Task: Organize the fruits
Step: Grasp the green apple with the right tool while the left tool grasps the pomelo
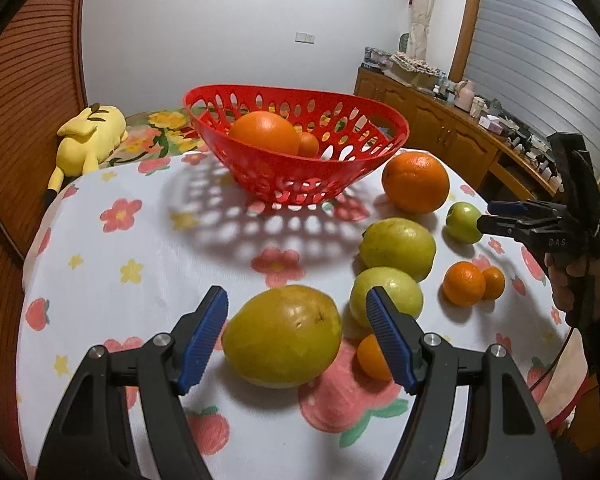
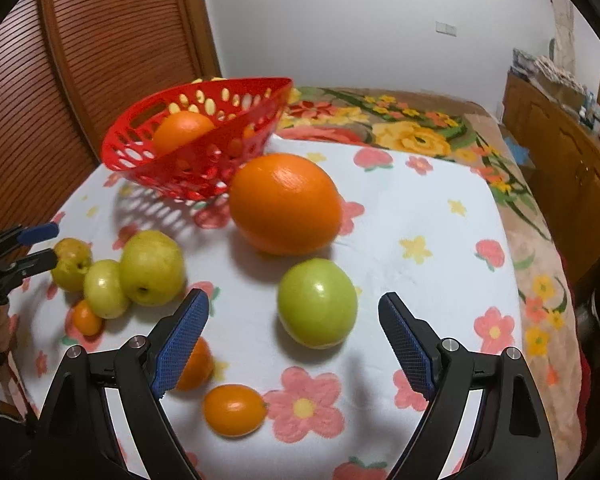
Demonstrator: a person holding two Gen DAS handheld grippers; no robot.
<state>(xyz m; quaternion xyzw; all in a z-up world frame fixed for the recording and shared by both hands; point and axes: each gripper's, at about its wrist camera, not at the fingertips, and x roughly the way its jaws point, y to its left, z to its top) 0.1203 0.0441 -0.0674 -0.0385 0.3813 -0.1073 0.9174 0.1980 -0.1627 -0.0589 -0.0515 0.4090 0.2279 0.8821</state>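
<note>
- Lowering your left hand-held gripper (image 1: 296, 336) over the big yellow-green fruit (image 1: 282, 336) looks like the step now. Its blue pads are spread wide, one on each side of the fruit, and they do not press it yet.
- Keep the fruit in the middle of the two pads, then squeeze softly. I think it is round and smooth, so it could roll away.
- Watch the small orange (image 1: 374, 356) at 3 o'clock of that fruit. It sits just behind your right pad and could get bumped.
- Your right hand-held gripper (image 2: 294, 336) is spread wide too and holds nothing. The green apple (image 2: 317, 303) lies between its pads, a bit ahead. Two little oranges lie at 7 o'clock of the apple, one (image 2: 194, 364) partly behind the pad.
- The red basket (image 1: 236, 162) waits at 12 o'clock on the worktop (image 1: 140, 240), with oranges inside already.
- The big orange (image 2: 285, 204) sits between the apple and the basket, so I think you should lift high over it.
</note>
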